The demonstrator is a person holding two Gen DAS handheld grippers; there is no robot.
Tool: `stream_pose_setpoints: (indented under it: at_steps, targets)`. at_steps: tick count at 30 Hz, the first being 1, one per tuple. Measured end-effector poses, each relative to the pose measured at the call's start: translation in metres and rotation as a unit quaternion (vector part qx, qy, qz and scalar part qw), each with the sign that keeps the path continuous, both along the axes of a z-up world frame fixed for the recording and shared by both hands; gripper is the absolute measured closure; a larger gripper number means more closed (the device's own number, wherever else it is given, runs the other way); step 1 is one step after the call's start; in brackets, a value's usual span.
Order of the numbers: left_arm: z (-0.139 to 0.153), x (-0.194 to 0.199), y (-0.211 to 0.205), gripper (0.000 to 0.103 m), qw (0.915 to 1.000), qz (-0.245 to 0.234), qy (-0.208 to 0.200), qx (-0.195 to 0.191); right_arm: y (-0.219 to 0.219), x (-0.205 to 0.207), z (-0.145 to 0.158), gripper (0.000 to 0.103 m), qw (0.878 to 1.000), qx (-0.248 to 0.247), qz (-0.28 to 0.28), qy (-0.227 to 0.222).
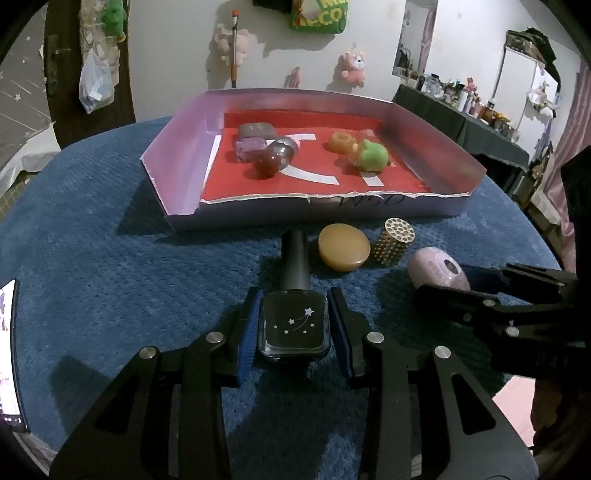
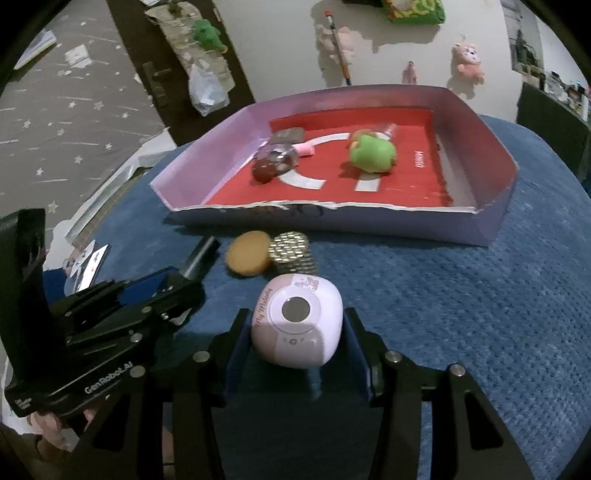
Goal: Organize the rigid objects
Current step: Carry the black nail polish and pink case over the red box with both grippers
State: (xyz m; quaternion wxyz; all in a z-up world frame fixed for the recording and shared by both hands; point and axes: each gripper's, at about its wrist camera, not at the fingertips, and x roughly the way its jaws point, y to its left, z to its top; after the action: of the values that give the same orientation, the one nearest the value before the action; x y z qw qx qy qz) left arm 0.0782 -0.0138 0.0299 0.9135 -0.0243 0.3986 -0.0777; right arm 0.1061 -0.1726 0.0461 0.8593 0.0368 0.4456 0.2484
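**Two grips, both could slip**

My left gripper [image 1: 294, 325] is clamped on the black bottle [image 1: 294, 317], my right gripper [image 2: 297, 332] on the pink case [image 2: 296, 325], both near the tray's [image 1: 317, 214] front edge. The rounded case may squirt out; the long bottle may snag that torn edge.

"My Melody" on rounded pale-pink plastic case [image 2: 295, 325]. "GenRobot.AI" in white on black left tool [image 2: 107, 382] body. Handwritten marks on lilac cardboard tray [image 1: 369, 202] front wall, unreadable. Green hanging bag [image 1: 319, 14] lettering cut off.
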Motion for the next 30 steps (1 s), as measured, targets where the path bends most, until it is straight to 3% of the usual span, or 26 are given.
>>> stream_pose_setpoints:
  at_steps: [12,30]
  targets:
    - [0.019,-0.011,0.006,0.069,0.9995,-0.001,-0.028,-0.012,0.013,-0.006,0.013,0.051,0.999,0.031,0.038,-0.006]
    - [0.051,-0.001,0.007,0.069,0.9972,-0.008,-0.073,-0.014,0.008,0.001,0.043,0.051,0.997,0.045,0.039,-0.046]
